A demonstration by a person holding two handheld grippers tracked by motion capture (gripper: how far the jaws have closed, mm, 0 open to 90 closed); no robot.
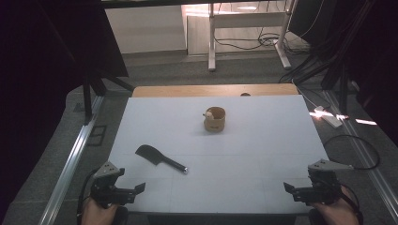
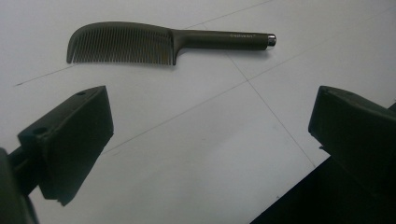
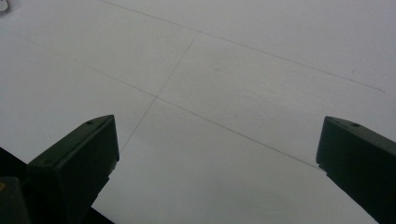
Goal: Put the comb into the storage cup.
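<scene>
A white table [image 1: 263, 159] carried two items: a dark comb [image 1: 159, 158] lying flat toward the near left, and a small wooden cup [image 1: 214, 120] standing upright near the centre, well apart from the comb. A pale rounded object [image 1: 212, 113] sat at the cup's rim; it was too small to identify. The left gripper [image 1: 136, 191] was held at the near left corner of the table, its jaws spread wide with nothing between them. In the left gripper view the comb [image 2: 168, 43] lay beyond the jaws, teeth facing the camera, with a metallic cap at the handle end; printed lettering on the handle was illegible. The right gripper [image 1: 290, 189] was held at the near right corner, jaws likewise spread and unloaded, above bare table surface marked by faint seam lines. Both hands were cut off by the lower frame edge. The surroundings at left and right were too dark to resolve; a desk frame [image 1: 212, 33] and floor cables [image 1: 253, 43] stood beyond the table.
</scene>
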